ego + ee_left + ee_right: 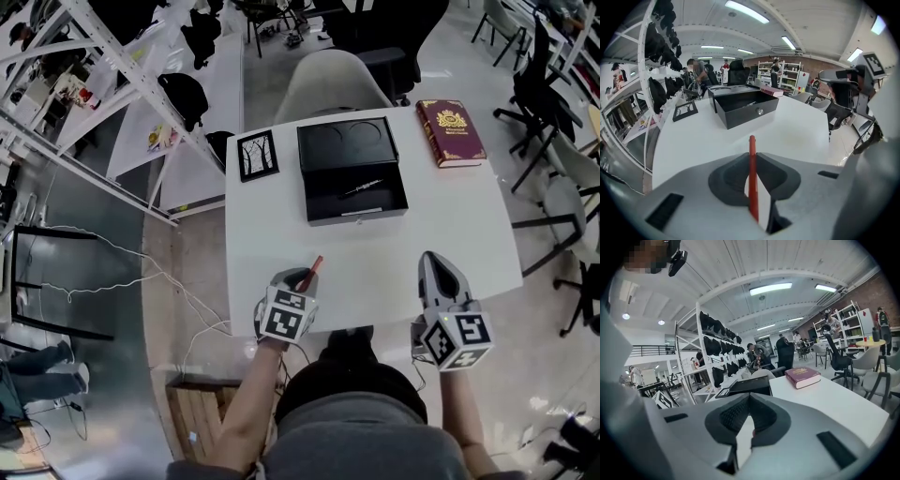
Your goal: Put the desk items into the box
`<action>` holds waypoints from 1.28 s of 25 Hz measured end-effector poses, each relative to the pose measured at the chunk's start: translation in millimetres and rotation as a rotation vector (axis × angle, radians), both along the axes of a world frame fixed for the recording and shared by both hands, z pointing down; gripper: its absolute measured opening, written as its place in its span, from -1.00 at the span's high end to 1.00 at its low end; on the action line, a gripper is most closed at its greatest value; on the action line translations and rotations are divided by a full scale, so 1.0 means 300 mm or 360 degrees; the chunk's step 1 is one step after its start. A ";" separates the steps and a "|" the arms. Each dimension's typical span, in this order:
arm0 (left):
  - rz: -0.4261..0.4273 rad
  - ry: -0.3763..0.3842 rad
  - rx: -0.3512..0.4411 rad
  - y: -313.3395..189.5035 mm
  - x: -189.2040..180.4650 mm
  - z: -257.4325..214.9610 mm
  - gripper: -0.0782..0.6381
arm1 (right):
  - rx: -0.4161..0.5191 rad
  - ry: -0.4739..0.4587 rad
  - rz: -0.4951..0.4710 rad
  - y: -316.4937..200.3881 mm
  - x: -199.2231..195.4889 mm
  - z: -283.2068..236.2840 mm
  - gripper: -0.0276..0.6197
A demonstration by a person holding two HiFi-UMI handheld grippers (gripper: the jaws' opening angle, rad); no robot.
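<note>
My left gripper [302, 278] is shut on a red pen [314, 265] above the near left part of the white table [375, 272]. In the left gripper view the red pen [752, 178] stands between the pads of my left gripper [751, 157], its tip pointing toward the box [745, 110]. The black box [356, 214] lies open at the table's far middle, with a dark pen [362, 187] inside. My right gripper [436, 272] hovers over the near right part of the table, shut and holding nothing. The right gripper [749, 397] faces the box [750, 384].
A dark red book [450, 131] lies at the far right corner and shows as the book [802, 377] in the right gripper view. A black picture frame [256, 155] lies left of the box. A chair [328, 80] stands behind the table.
</note>
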State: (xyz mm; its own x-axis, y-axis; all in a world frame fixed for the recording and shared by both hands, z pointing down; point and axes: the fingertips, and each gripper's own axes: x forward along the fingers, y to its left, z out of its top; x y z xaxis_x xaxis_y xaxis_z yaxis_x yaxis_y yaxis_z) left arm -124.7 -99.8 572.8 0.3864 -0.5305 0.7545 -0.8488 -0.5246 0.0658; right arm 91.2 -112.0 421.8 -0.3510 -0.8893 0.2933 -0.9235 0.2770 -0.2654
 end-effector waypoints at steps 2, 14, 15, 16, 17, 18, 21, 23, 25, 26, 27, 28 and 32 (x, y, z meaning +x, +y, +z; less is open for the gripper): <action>-0.0005 0.0009 0.0027 -0.018 0.005 -0.030 0.64 | 0.0000 0.0000 -0.0005 -0.005 0.001 -0.001 0.90; -0.0034 0.0061 0.0259 -0.142 0.051 -0.230 0.64 | 0.0040 -0.0010 -0.0016 -0.026 0.043 -0.021 0.90; -0.0033 0.0060 0.0277 -0.151 0.059 -0.242 0.64 | 0.0045 -0.0010 -0.0018 -0.028 0.048 -0.023 0.90; -0.0033 0.0059 0.0295 -0.159 0.066 -0.255 0.64 | 0.0049 -0.0011 -0.0021 -0.030 0.053 -0.026 0.90; -0.0033 0.0059 0.0312 -0.168 0.073 -0.269 0.64 | 0.0053 -0.0011 -0.0024 -0.032 0.057 -0.029 0.90; -0.0033 0.0060 0.0330 -0.177 0.079 -0.283 0.64 | 0.0056 -0.0011 -0.0027 -0.034 0.061 -0.032 0.90; -0.0036 0.0071 0.0388 -0.205 0.098 -0.332 0.64 | 0.0067 -0.0012 -0.0037 -0.040 0.072 -0.038 0.90; -0.0045 0.0078 0.0427 -0.222 0.109 -0.363 0.64 | 0.0073 -0.0013 -0.0044 -0.044 0.080 -0.040 0.90; -0.0057 0.0080 0.0467 -0.238 0.117 -0.391 0.64 | 0.0078 -0.0012 -0.0051 -0.049 0.086 -0.041 0.90; -0.0065 0.0079 0.0488 -0.246 0.119 -0.405 0.64 | 0.0081 -0.0015 -0.0055 -0.050 0.088 -0.041 0.90; -0.0071 0.0078 0.0508 -0.254 0.121 -0.420 0.64 | 0.0084 -0.0021 -0.0060 -0.051 0.089 -0.041 0.90; -0.0075 0.0079 0.0530 -0.262 0.123 -0.436 0.64 | 0.0087 -0.0027 -0.0065 -0.051 0.090 -0.042 0.90; -0.0076 0.0091 0.0618 -0.297 0.133 -0.505 0.64 | 0.0091 -0.0036 -0.0080 -0.053 0.097 -0.044 0.90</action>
